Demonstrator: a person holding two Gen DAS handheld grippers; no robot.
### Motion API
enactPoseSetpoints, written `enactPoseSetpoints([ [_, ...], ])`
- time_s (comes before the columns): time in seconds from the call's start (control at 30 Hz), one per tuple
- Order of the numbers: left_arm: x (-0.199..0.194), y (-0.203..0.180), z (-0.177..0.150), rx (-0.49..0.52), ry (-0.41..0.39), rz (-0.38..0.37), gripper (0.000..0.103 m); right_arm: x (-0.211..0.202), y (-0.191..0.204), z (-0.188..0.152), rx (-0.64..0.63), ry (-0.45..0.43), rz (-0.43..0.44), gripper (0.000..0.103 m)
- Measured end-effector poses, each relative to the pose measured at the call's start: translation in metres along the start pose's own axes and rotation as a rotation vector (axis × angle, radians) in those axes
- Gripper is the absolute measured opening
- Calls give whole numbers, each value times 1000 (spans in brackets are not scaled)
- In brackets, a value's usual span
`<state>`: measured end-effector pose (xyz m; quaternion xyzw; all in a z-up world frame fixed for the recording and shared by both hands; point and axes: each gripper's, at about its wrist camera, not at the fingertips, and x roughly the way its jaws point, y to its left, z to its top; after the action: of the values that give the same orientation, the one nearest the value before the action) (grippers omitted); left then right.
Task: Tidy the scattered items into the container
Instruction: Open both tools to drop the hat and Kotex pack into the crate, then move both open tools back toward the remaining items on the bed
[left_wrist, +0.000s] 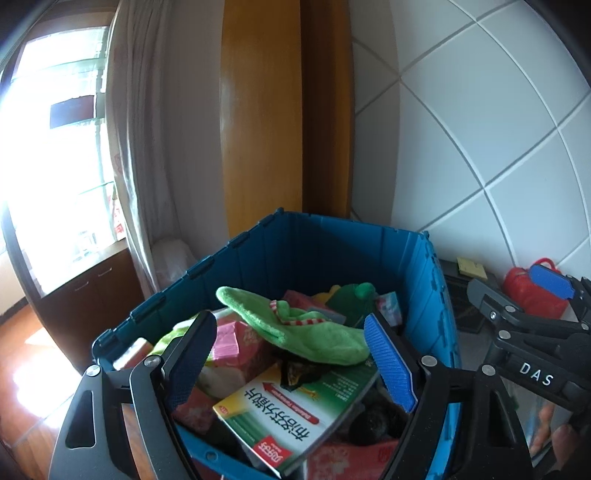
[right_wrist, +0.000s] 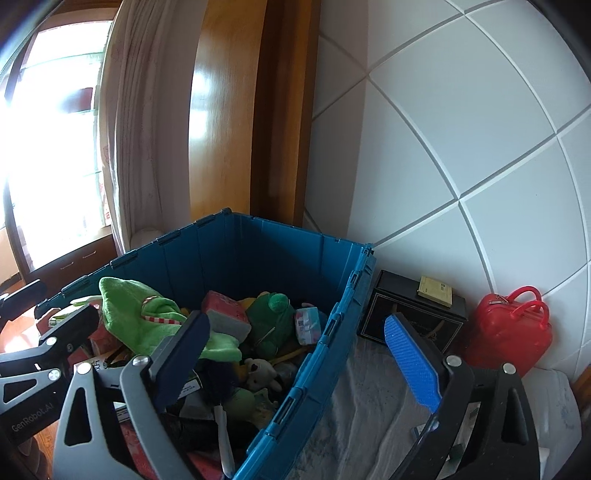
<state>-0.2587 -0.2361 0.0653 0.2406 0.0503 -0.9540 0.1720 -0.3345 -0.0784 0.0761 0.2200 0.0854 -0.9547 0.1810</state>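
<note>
Both grippers, left gripper (left_wrist: 291, 354) and right gripper (right_wrist: 303, 354), are spread wide and hold nothing above the blue crate (right_wrist: 325, 332). Many items are already piled inside, a green plush (left_wrist: 295, 325) topmost. Whether anything is left outside cannot be told, so no particular grasp is prescribed.

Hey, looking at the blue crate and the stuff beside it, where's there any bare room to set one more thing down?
Bare room: the grey cloth between the blue crate wall and the black box. Inside the crate it is crowded; the green plush and printed box are piled high, leaving room only against the far walls. The red bag fills the wall corner.
</note>
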Motion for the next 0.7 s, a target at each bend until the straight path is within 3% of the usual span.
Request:
enactPoseSetpoints([
  [0.33, -30, -2, -30, 0, 39, -1, 86, -47, -4, -18, -5, -17, 19, 97],
  [0.7, -52, -9, -47, 7, 39, -25, 86, -66, 4, -40, -11, 4, 23, 97],
])
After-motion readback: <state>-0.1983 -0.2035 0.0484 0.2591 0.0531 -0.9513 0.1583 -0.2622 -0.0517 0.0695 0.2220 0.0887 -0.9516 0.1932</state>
